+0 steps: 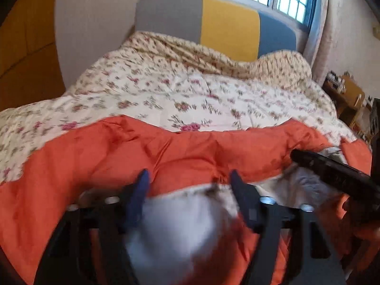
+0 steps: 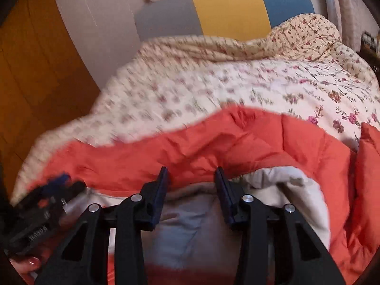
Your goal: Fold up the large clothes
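Grippers hover over the orange coat [image 1: 190,152] on the bed: my left gripper [image 1: 190,180] released, right gripper [image 2: 192,177] grasping nothing; slack hem may slump unfolded.

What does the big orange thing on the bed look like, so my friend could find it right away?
Start at the bed with the grey, yellow and blue headboard, covered by a cream flowery quilt. At the near end of that quilt lies the orange padded coat, puffy and wrinkled, with a pale lining showing. It is the only plain, bright orange thing; everything around it has little flowers.
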Available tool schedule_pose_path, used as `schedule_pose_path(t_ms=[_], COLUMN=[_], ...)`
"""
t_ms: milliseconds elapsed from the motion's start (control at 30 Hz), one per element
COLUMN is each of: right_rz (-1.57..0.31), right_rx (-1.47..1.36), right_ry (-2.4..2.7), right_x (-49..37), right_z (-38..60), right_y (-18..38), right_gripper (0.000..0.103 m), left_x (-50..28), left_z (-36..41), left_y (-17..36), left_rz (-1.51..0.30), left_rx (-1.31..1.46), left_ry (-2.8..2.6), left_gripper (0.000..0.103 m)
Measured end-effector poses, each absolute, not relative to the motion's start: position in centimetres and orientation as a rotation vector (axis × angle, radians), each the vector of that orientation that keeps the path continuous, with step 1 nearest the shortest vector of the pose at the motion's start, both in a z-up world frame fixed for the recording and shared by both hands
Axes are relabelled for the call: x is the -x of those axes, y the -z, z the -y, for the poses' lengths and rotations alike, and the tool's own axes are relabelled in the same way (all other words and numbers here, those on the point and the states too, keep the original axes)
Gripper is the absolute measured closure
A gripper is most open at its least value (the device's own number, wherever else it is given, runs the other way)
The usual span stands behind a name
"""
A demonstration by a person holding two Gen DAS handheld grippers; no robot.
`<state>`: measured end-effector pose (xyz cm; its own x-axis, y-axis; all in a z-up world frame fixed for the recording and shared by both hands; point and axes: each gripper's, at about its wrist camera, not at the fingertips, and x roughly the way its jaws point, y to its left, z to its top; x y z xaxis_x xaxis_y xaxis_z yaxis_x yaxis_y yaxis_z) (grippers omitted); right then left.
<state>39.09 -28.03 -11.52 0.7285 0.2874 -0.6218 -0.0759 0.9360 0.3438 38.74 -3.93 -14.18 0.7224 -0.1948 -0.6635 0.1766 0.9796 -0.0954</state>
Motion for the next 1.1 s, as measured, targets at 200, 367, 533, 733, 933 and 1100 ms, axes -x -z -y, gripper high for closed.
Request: schedule_pose_path(t_ms=[200,367,533,733,933,1100], right_rz=[-0.702,-0.811,-0.825,-0.803,-0.686,-0.770], right_rx=[-0.280,-0.172,-0.124,-0.178,-0.286,-0.309], right_ry=[-0.210,-0.206,-0.190,-0.210,-0.162,-0.090], right_x=[-40.2,-42.3,-42.9,-42.1,-36.2,-36.1], right_z=[26.1,23.1,22.0,23.3,28.8,31.5], right_y=[9.9,13.3,14.9,14.4,10.7,13.4], right_gripper=[0.063,0.062,0.063,0.062,0.057,0.063], left_x=[-38.8,-42.4,-42.4,-41.9,-42.1,-42.1], left_z=[1.9,1.3,0.5,0.3,0.6,0.7], left_y=[12.7,16.9,17.9,18.0,17.8,17.8], left_rz=[-0.676,-0.849,-0.859,-0.849,-0.842,-0.841], left_rx=[0.107,0.065,0.094,0.088,0.083,0.081], left_ry=[0.077,0.027,0.053,0.050,0.047,0.045], left_gripper=[0.011,0.010,0.004,0.003,0.003,0.003])
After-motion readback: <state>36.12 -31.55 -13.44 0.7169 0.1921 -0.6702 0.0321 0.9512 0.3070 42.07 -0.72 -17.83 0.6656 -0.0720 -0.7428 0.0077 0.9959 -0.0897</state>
